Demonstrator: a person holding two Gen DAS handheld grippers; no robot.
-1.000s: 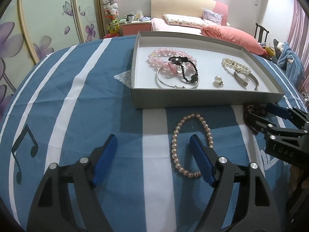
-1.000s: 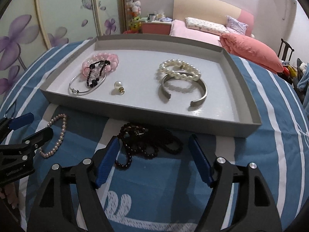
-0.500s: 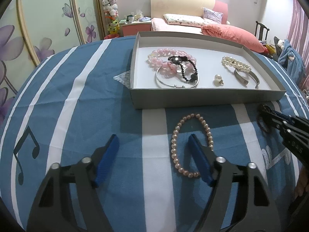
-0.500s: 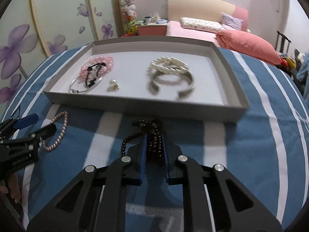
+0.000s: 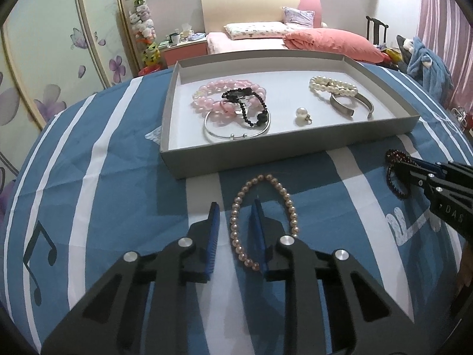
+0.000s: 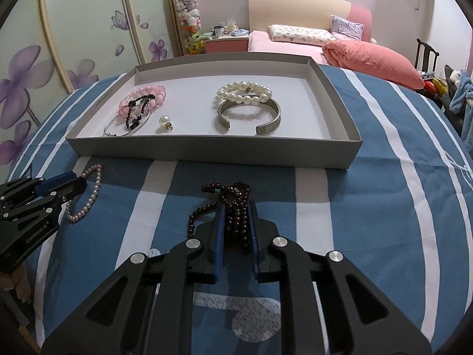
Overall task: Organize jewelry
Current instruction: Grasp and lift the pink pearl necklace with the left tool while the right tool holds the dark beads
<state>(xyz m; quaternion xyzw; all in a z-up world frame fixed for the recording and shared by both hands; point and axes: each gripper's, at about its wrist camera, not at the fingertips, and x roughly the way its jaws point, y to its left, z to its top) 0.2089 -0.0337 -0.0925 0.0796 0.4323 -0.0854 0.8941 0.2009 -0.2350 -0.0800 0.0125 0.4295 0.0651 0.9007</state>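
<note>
Down on the blue striped cloth (image 5: 124,177), the left gripper (image 5: 235,222) had just been closing, and its blue pads stood narrowly apart with the left-hand strand of the pink pearl bracelet (image 5: 236,219) running between them; the pads did not yet seem to press on the beads. The rest of that loop curved away past the gripper's right finger and ahead of its tips.

Off to its right, the right gripper (image 6: 236,219) was pinched on the dark red bead bracelet (image 6: 235,207), a bunch of strands squeezed between its pads, with one loose loop trailing out to the left of its fingers and a small tangle lying just beyond the tips. Seen from the left wrist camera, those dark beads poked out at the tip of the right gripper.

Straight ahead of both grippers, just past the two bracelets, lay the shallow grey tray (image 6: 207,151). Inside it, toward the left, sat a pink bead bracelet (image 5: 224,88) with a black bead bracelet (image 5: 251,109) draped over it and a thin silver bangle (image 5: 236,136) beneath. Near the middle lay a single pearl pendant (image 6: 164,121). Farther right, a white pearl bracelet (image 6: 245,91) was touching an open metal cuff (image 6: 248,118).
</note>
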